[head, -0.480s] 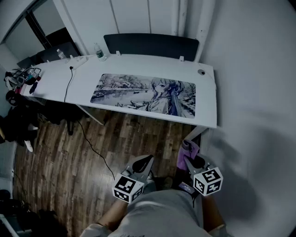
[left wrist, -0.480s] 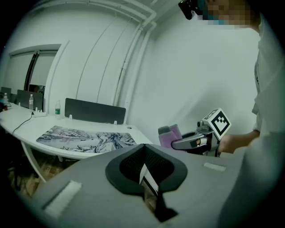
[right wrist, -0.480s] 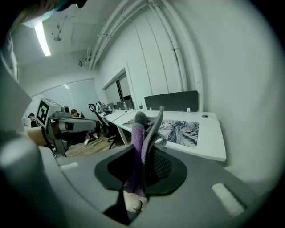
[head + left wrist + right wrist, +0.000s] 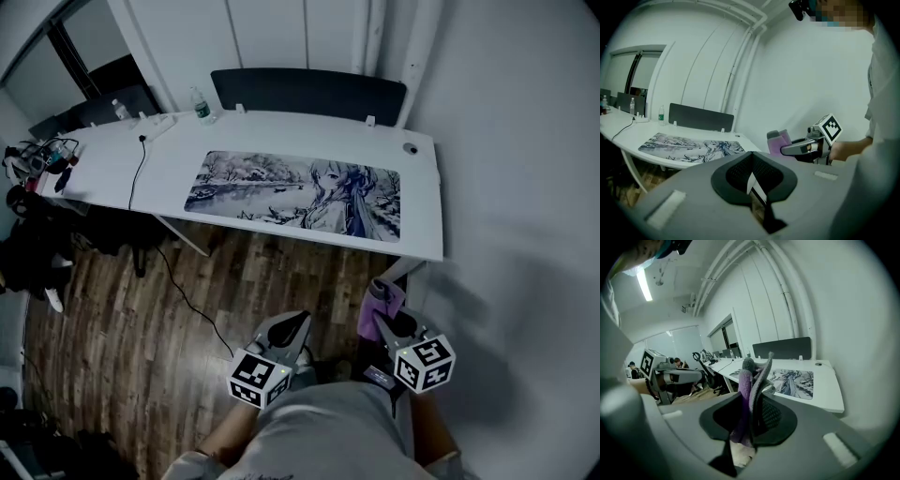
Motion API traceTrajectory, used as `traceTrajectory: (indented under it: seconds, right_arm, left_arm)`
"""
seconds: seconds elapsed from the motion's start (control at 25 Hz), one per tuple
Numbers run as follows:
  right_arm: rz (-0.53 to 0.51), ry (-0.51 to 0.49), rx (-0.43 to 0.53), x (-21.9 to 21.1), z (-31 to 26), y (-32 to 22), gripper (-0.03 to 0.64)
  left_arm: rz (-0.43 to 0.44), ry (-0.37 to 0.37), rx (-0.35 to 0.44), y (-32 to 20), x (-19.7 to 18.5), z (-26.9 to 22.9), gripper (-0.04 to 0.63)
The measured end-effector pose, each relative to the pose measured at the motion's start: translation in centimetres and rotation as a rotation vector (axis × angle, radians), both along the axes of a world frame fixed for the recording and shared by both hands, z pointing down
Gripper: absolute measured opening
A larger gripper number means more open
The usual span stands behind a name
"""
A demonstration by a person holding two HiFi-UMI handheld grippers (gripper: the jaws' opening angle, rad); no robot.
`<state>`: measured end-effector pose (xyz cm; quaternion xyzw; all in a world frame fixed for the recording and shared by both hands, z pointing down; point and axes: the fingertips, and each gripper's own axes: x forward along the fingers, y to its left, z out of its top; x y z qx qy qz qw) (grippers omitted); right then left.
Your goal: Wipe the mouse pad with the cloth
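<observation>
Right gripper view: right tongs (image 4: 752,399) clamp cloth (image 4: 745,378), partly hidden; left tongs (image 4: 751,158) closed, empty.

White bench (image 4: 112,178): printed mouse pad (image 4: 295,195) flat along near edge, toward right end. Water bottle (image 4: 200,105), power strip (image 4: 157,123) at far edge. Black cable (image 4: 139,173) crosses bench, drops over near edge.

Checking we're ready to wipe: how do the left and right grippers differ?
The right gripper is shut on the purple cloth; the left gripper is shut on nothing. The left gripper hangs over wooden floor, the right gripper nearer the wall. Both are short of the mouse pad.
</observation>
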<state>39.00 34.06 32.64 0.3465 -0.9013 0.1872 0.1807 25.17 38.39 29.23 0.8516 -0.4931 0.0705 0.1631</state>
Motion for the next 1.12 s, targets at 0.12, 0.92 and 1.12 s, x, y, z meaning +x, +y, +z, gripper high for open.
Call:
traceTrajectory:
  seconds: [0.12,0.92,1.12]
  right_arm:
    - [0.006,0.019,0.010,-1.1,-0.4,-0.4,0.087]
    - [0.098,0.039,0.048,-3.3,-1.2,-5.6,0.087]
    - [0.096,0.039,0.033,-3.4,-0.2,-10.0,0.087]
  left_arm:
    - [0.003,0.009,0.010,-0.1,-1.5,-0.3,0.019]
    - [0.013,0.017,0.022,-4.1,-6.8,-0.2,0.020]
    - [0.009,0.013,0.025,-8.2,-7.1,0.1,0.018]
